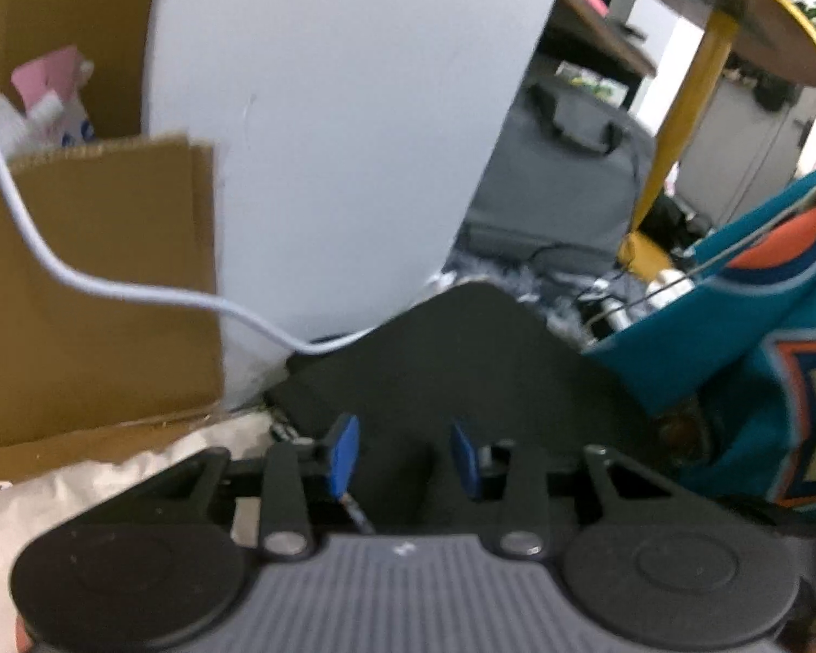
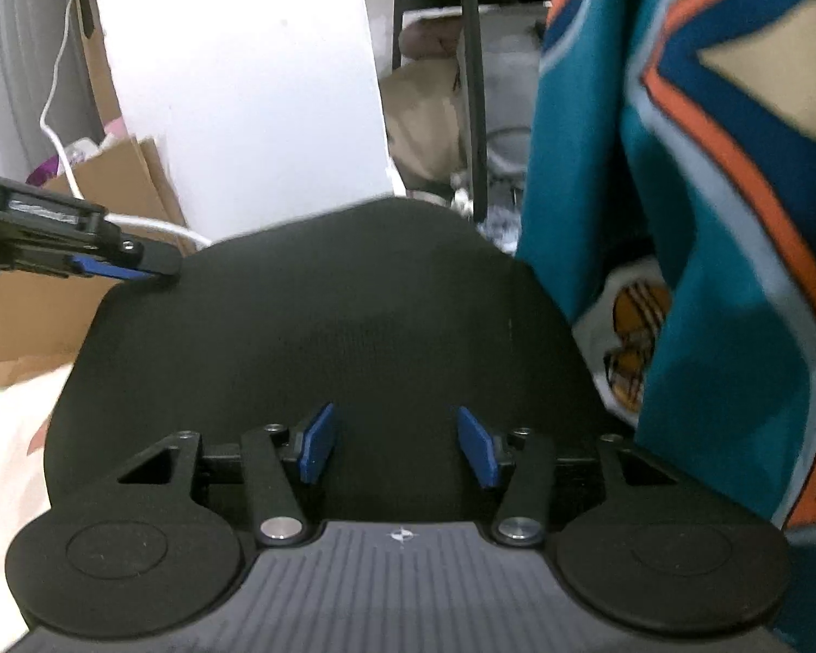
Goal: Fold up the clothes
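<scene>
Working on a black cloth point(image 2: 321, 326) spread flat low in both views, with a teal patterned shirt point(image 2: 680, 217) hanging just to its right; left gripper point(image 1: 405, 454) and right gripper point(image 2: 397, 446) both spread over the black cloth, pinching nothing. Looks like the start of a fold; next, pinch an edge and lift it over.

Teal garment point(image 2: 680, 217) blurred, cut off at right edge.

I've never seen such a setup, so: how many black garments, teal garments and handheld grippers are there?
Black folded garment: 1
Teal jersey with orange-blue trim: 1
Blue-padded black grippers, left gripper and right gripper: 2
Total: 4
</scene>
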